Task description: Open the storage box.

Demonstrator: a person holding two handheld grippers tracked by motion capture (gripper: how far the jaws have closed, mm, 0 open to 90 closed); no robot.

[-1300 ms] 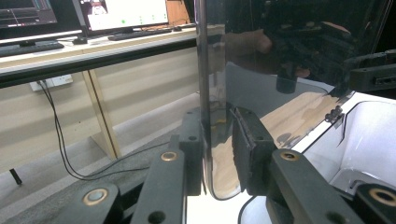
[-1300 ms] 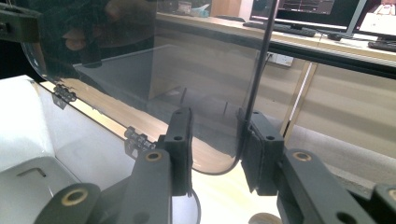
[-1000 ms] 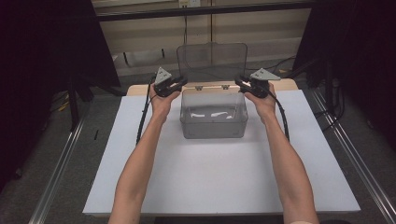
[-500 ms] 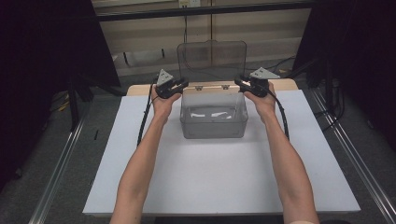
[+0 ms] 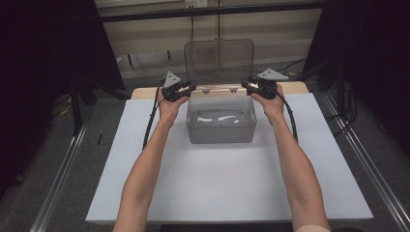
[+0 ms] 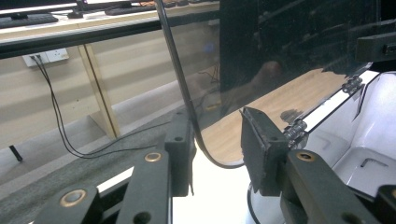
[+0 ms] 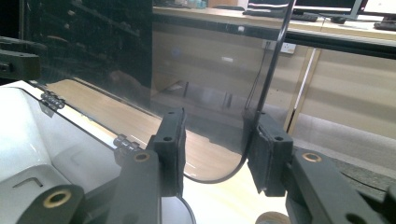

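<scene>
even, soft overhead light on the white table [image 5: 217, 193] — dark surrounds, faint reflections, slightly soft gripper views

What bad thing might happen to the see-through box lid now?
1. The lid stands upright on its hinges. Both grippers' jaws have just been opening around its lower corners, so it might swing shut with a bang.
2. The lid's edge sits between the pads of the left gripper and right gripper. Pulling away crookedly might snag it and tug the box.
3. Small things lie inside and might get jolted.

box [image 5: 220, 126] on table [image 5: 227, 188], lid [image 5: 219, 60] upright behind
</scene>
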